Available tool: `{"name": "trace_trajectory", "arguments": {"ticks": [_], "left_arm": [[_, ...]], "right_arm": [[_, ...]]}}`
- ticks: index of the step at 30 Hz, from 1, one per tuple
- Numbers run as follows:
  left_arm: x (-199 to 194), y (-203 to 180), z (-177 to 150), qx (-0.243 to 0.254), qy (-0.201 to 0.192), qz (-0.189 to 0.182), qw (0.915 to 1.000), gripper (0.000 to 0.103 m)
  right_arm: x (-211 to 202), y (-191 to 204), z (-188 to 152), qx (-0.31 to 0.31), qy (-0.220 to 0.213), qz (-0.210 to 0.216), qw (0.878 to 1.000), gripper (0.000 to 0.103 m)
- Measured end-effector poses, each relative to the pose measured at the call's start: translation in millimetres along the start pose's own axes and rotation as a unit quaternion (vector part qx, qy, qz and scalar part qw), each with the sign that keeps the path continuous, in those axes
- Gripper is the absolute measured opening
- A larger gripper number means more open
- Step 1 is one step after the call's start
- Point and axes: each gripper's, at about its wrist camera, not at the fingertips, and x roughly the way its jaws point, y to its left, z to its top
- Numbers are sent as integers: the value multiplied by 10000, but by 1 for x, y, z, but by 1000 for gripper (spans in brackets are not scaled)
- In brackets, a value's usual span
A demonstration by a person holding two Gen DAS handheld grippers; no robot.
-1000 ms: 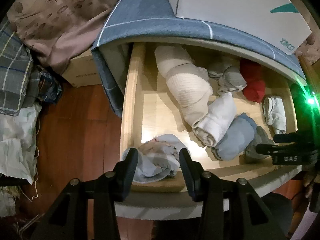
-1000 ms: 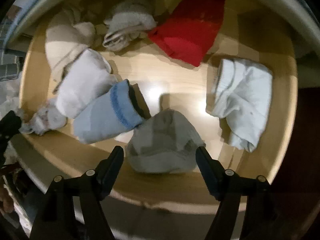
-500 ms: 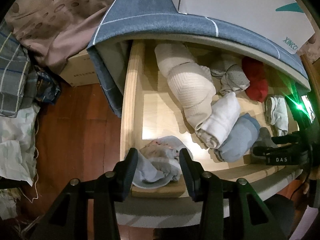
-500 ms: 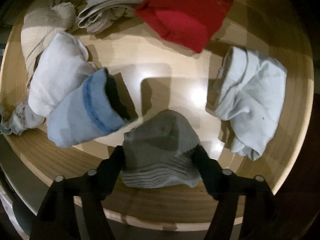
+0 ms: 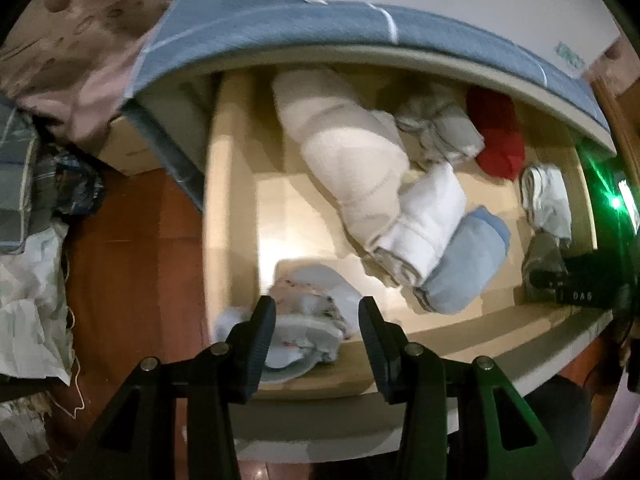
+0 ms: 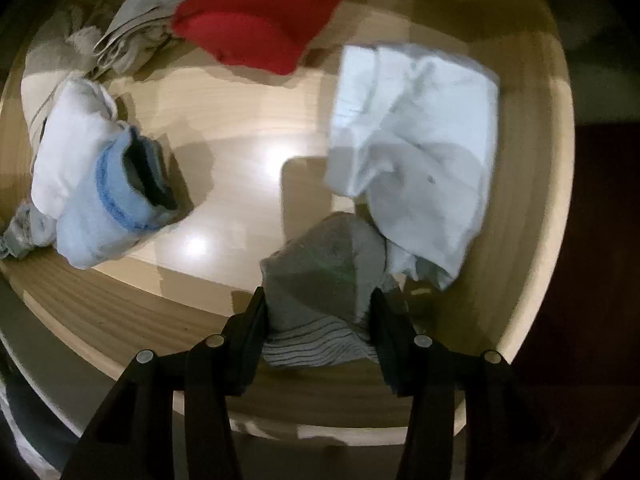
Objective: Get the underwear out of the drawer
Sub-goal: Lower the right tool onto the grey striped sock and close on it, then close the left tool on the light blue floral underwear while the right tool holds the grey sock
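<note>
- Your right gripper [image 6: 318, 322] pinches the grey underwear [image 6: 324, 276] near the drawer [image 5: 230, 200] front; it touches the pale garment [image 6: 416, 152], which may drag along.
- Your left gripper [image 5: 316, 330] stands spread around the light-blue bundle [image 5: 308, 316] at the front-left corner; unclamped, it will likely slip as you lift.

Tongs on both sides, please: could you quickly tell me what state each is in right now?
Left tongs: open around the pale blue patterned underwear, not visibly clamped.
Right tongs: closed on the grey underwear.
</note>
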Motion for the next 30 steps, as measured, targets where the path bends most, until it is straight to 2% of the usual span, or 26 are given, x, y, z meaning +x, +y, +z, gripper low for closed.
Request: {"name": "trace_trajectory", "arguments": {"ticks": [4,7,11,17,20,24,30], "left_arm": [[10,-10,3,230,165,32,9996,44],[21,-14,6,314,427,-21,9986,44],[40,-17,10,446,865,25,9952,44],[53,-18,19,559,1076,317,9921,44],[64,-19,18,590,1263,375,9895,49],[71,-22,18,652,1403,251,9876,58],[84,-27,12,743,1611,323,9836,60]], "right_arm": [[-1,-6,-1,-16,-31,-29,10000,43],[-4,-10,-2,-30,-79,-36,10000,43],[4,22,-19,-48,-137,-78,9999,45],[8,36,-21,-107,-179,-105,9997,45],[10,39,-22,-129,-187,-98,9997,46],[19,49,-21,-149,-195,-85,9997,47],[28,46,-14,-200,-188,-57,9996,47]]}}
